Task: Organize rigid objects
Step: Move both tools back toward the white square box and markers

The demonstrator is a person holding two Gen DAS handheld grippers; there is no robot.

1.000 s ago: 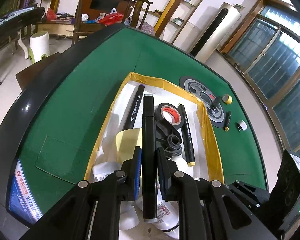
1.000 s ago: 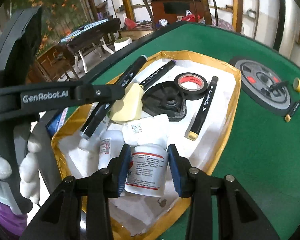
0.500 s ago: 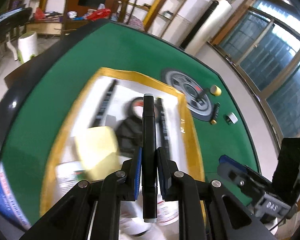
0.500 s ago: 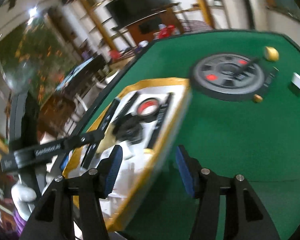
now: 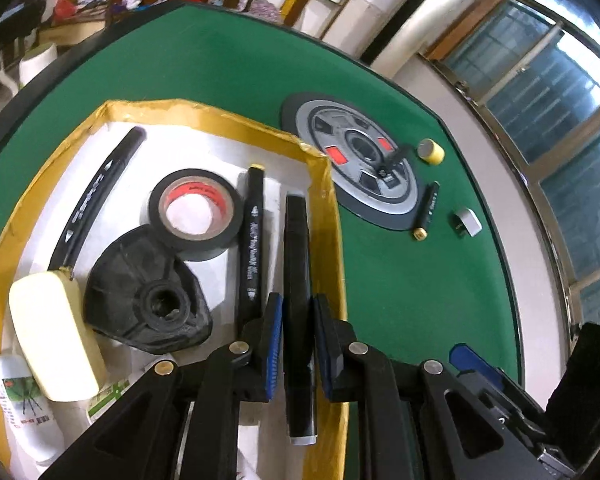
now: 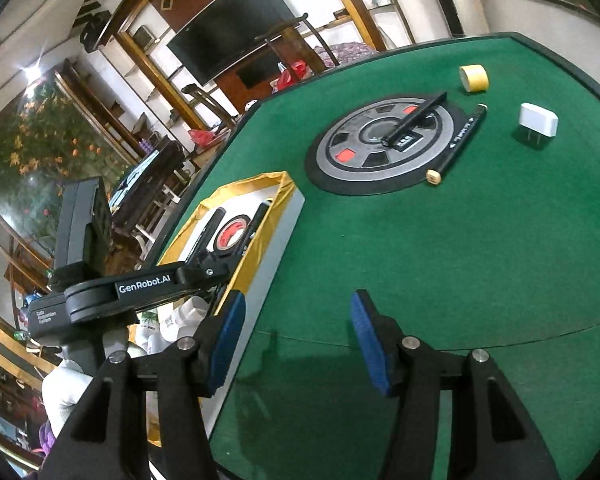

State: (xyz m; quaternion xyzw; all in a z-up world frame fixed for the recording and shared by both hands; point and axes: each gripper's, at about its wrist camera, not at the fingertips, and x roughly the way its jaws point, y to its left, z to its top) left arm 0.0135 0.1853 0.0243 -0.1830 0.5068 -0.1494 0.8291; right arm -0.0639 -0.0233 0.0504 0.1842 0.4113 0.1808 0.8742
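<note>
Left wrist alone shows jaws clamping a black marker; right jaws gape empty

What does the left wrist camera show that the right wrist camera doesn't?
Only the left wrist view: the left gripper shut on a black marker, plus a black plastic disc and cream block in the box. Only the right wrist view: the right gripper, jaws open and empty. Both: the black tape roll, round dial plate, yellow tape roll, white adapter.
</note>
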